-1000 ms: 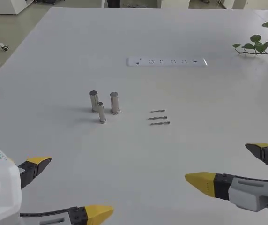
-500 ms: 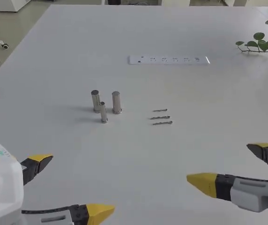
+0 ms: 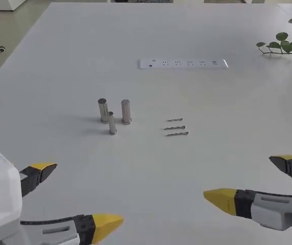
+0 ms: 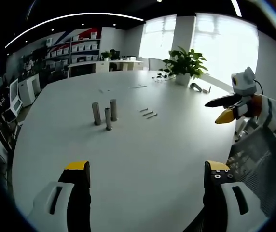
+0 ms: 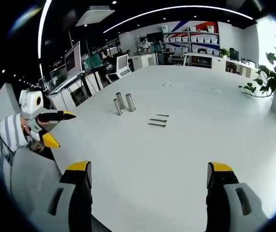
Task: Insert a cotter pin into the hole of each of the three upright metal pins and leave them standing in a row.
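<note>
Metal pins stand clustered upright on the table, three cotter pins lying near them, while we hold the left hand-held gripper and right hand-held gripper open and empty.

Three metal pins stand close together on the white bench. Three cotter pins lie near them. The left claw and right claw sit up front, jaws spread wide.

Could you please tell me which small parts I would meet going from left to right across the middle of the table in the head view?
left metal pin → front metal pin → right metal pin → three cotter pins
</note>
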Demonstrator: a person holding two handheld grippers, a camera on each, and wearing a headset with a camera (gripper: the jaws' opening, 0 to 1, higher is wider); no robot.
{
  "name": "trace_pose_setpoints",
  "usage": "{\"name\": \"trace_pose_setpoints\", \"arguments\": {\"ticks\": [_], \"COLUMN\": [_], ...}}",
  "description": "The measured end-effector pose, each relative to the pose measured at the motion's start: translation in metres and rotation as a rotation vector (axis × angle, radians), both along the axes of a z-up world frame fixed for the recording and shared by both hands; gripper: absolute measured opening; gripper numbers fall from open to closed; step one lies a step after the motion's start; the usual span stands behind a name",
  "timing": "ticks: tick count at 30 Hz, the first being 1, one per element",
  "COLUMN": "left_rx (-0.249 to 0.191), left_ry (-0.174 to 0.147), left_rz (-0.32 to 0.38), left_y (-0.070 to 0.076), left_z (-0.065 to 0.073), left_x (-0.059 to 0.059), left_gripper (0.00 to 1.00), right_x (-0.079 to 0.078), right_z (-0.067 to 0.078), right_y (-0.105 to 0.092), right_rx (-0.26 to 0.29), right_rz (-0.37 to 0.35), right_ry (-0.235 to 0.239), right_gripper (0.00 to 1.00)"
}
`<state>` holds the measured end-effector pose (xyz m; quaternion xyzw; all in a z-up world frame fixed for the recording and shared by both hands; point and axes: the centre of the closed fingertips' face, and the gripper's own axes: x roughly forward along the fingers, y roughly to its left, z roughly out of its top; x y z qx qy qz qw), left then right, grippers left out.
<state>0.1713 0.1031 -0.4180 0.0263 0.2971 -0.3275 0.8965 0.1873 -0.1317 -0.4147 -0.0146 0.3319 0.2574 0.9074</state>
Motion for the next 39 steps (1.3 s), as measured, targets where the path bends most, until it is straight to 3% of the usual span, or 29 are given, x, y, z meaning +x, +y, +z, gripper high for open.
{"name": "trace_pose_setpoints", "arguments": {"ticks": [14, 22, 25, 31, 35, 39], "left_rx": [-0.023, -0.005, 0.007, 0.009, 0.047, 0.037], "left_ry": [-0.029, -0.032, -0.003, -0.02, -0.036, -0.039], "left_rz": [0.014, -0.002, -0.019, -0.015, -0.036, -0.038], "left_y": [0.001, -0.003, -0.005, -0.006, -0.005, -0.003], "left_z": [0.008, 0.003, -0.004, -0.003, -0.004, -0.003], "left_x": [0.031, 0.048, 0.049, 0.062, 0.073, 0.087], "left_gripper": [0.92, 0.88, 0.85, 0.81, 0.77, 0.74], "right_x": [0.0, -0.001, 0.0, -0.001, -0.002, -0.002], "right_z": [-0.004, -0.006, -0.006, -0.008, -0.009, -0.008], "right_y": [0.0, 0.002, 0.001, 0.0, 0.0, 0.0], "right_rx": [-0.021, -0.034, -0.029, -0.031, -0.03, -0.025], "right_rz": [0.009, 0.007, -0.006, -0.018, -0.022, -0.022], "right_ry": [0.023, 0.025, 0.024, 0.03, 0.031, 0.029], "right_gripper": [0.98, 0.98, 0.98, 0.98, 0.98, 0.98]}}
